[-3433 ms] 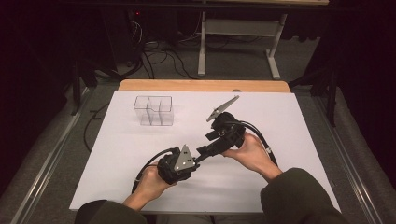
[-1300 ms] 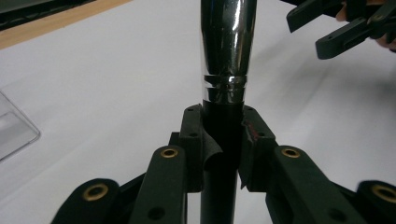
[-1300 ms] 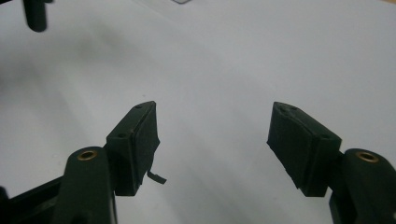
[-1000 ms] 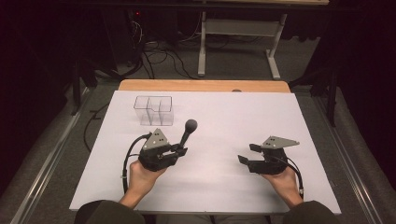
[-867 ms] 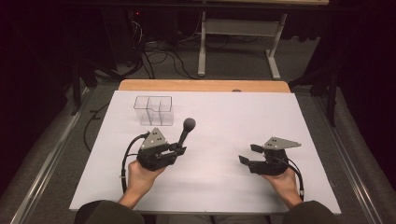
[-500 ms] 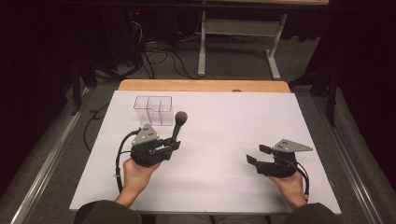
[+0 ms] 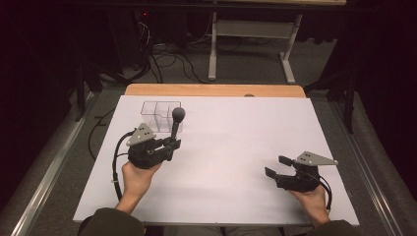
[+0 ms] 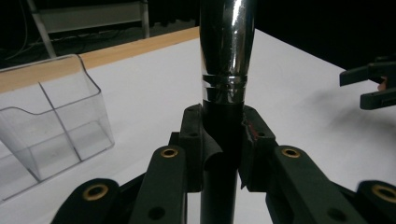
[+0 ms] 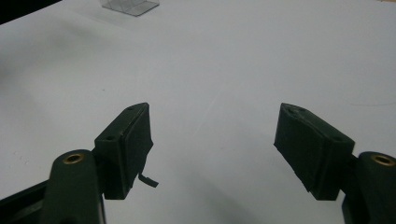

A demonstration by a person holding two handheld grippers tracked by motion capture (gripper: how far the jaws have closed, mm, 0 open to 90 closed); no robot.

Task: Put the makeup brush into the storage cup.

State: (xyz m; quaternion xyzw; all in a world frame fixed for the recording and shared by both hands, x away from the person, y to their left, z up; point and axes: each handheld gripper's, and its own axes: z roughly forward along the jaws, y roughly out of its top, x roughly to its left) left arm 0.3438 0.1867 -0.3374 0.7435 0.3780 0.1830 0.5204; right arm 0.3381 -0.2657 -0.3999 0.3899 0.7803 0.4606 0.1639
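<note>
At left of centre in the high view, we see the left gripper clamped on a brush — held upright, just beside the clear box. At lower right, the right gripper rests on the table — jaws wide apart, holding nothing.

White table, wooden strip at far edge, cables on floor.
</note>
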